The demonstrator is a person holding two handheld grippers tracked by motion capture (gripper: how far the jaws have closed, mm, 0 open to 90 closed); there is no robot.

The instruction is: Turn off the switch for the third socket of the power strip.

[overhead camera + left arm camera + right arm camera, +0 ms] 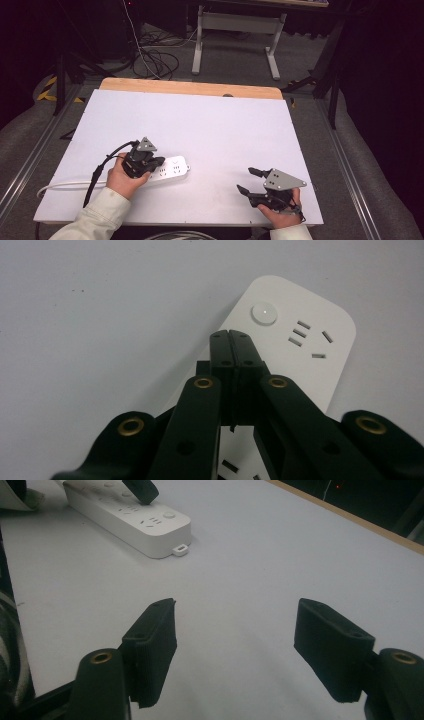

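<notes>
A white power strip lies on the white board, near its front left. My left gripper hangs over the strip with its jaws shut together and nothing between them. In the left gripper view the shut tips sit just short of the strip's round button, above the strip; whether they touch it I cannot tell. My right gripper rests at the front right, open, pointing left toward the strip. Its view shows the wide jaws holding nothing, with the strip farther off.
The strip's white cord runs left along the board's front edge. A wooden table edge shows behind the board. Beyond it stand a white table frame and loose cables on the floor.
</notes>
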